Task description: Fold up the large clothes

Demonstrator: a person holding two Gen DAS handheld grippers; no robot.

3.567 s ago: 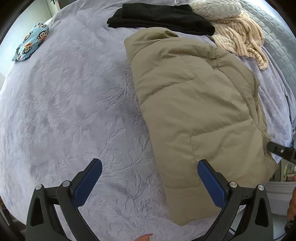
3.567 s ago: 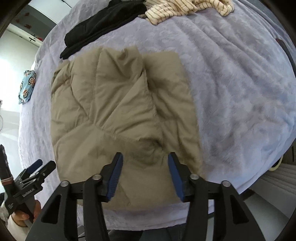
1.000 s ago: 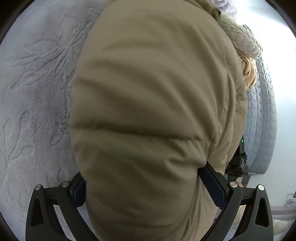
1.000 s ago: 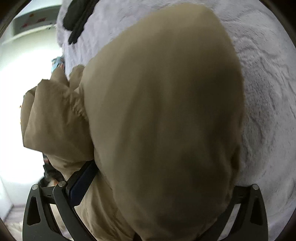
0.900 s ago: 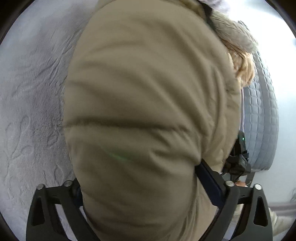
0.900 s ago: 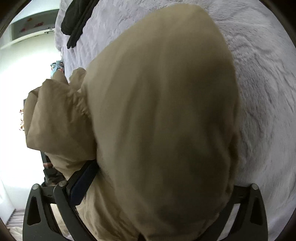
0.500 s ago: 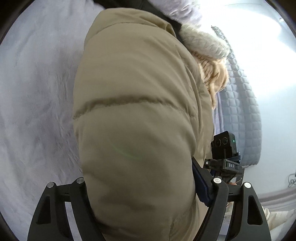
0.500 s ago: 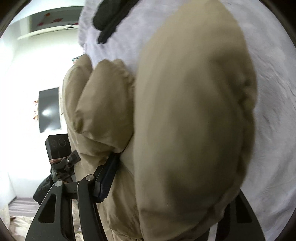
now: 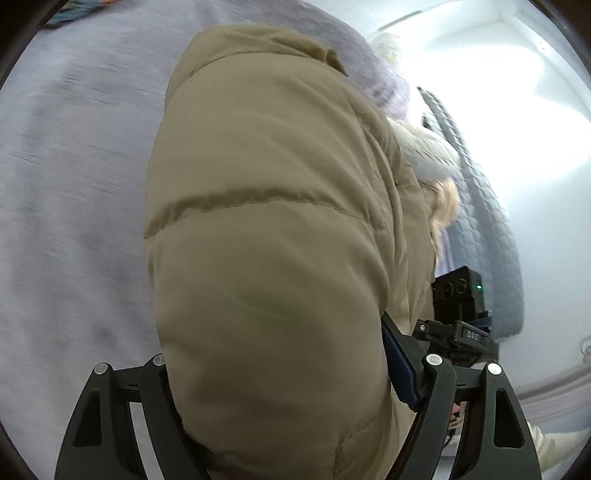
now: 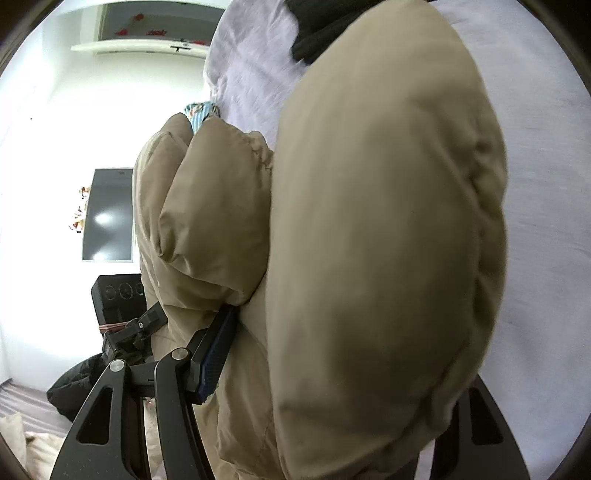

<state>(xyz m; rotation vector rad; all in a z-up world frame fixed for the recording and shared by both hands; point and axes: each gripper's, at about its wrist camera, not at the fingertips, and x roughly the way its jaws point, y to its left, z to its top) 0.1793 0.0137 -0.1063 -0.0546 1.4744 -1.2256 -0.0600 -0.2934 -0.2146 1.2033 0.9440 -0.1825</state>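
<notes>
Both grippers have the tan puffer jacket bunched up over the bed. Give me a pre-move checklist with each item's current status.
1. Left gripper clamped on the tan puffer jacket: ok, padding fills its jaws.
2. Right gripper clamped on the same jacket: ok, its blue pad presses into the fabric.
3. Jacket lifted off the lavender bedspread: cannot tell, the bulk hides its lower edge.
4. Fold neat, layers aligned: cannot tell, only bulging padding shows.
5. Black garment clear of the jacket: cannot tell, the jacket overlaps it in view.
6. Sharp view: not ok, bedspread blurred.

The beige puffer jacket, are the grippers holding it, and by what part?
Both hold the beige puffer jacket: left gripper and right gripper each clamp a thick folded bundle; which part is unclear.
</notes>
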